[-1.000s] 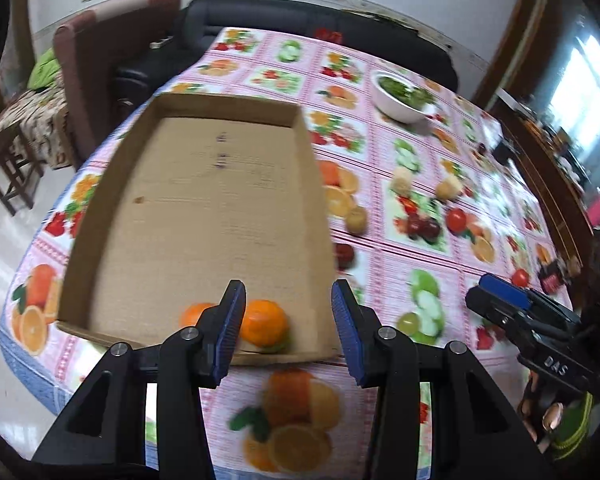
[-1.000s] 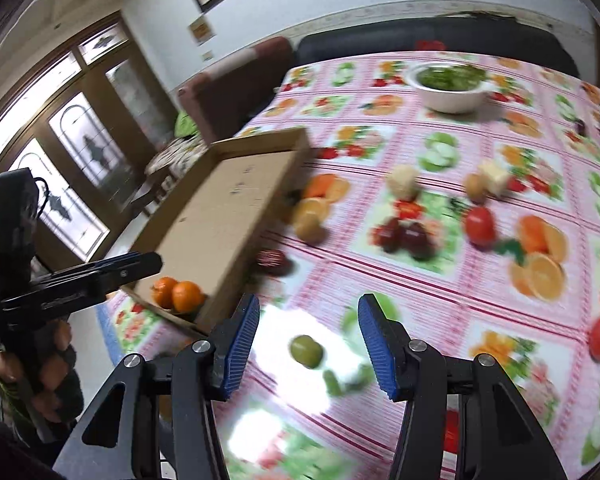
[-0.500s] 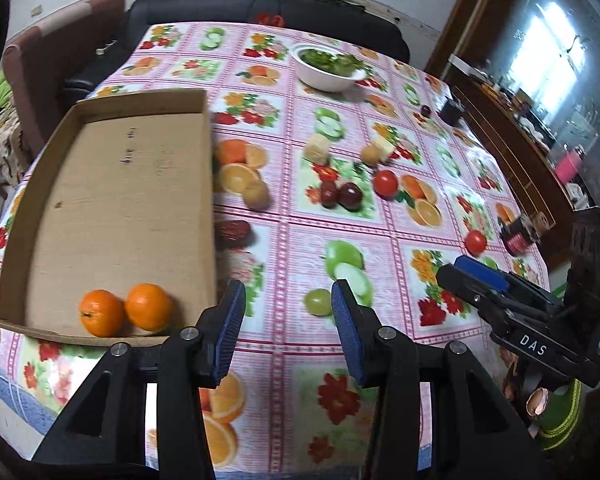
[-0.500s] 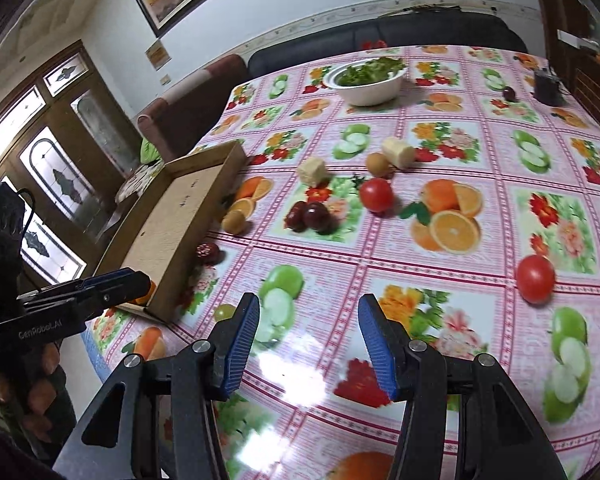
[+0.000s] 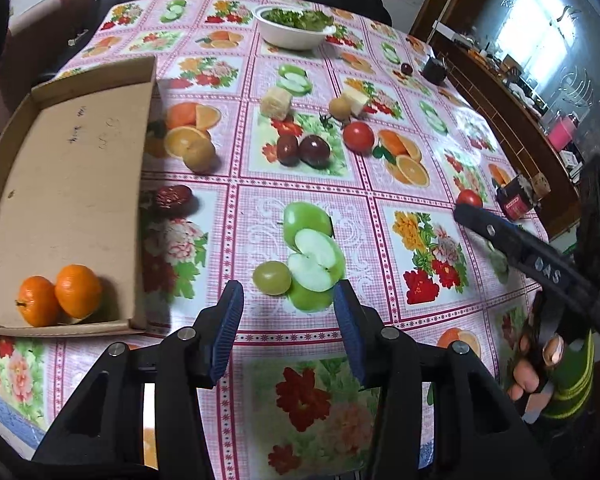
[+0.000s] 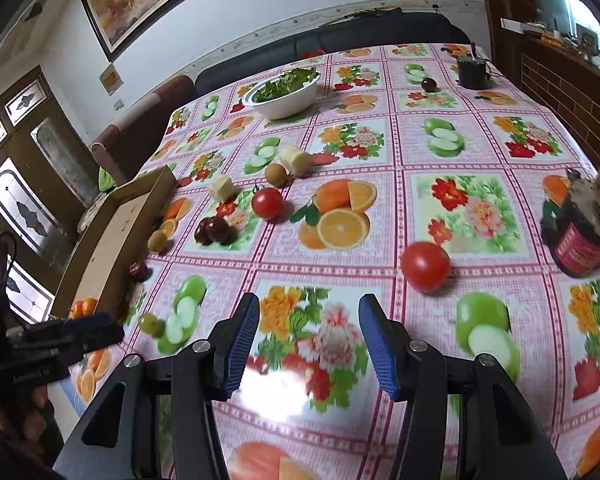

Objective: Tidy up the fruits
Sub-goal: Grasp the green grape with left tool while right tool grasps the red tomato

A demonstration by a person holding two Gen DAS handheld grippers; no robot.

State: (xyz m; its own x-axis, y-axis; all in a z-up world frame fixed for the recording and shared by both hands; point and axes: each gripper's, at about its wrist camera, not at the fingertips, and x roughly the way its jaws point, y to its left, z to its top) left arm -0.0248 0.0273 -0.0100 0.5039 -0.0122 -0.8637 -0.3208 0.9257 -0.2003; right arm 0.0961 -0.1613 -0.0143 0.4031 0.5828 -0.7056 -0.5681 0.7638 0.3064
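Note:
A cardboard tray (image 5: 64, 184) at the left holds two oranges (image 5: 60, 294); the tray also shows in the right wrist view (image 6: 112, 236). My left gripper (image 5: 288, 312) is open and empty, just short of a green grape (image 5: 272, 277). Loose fruit lies on the cloth: a red date (image 5: 172, 197), a kiwi (image 5: 199, 158), two dark plums (image 5: 304, 150), a tomato (image 5: 358, 137). My right gripper (image 6: 306, 338) is open and empty, left of a second tomato (image 6: 425, 266).
A white bowl of greens (image 5: 294, 28) stands at the far end. A red jar (image 6: 578, 232) stands near the right table edge. Two pale cubes (image 6: 296, 160) and a brown fruit (image 6: 276, 173) lie mid-table. A dark cup (image 6: 473, 70) stands far right.
My left gripper has swung right from over the tray's oranges to the green grape. My right gripper has swung right from the grape toward the near tomato. Both stayed open.

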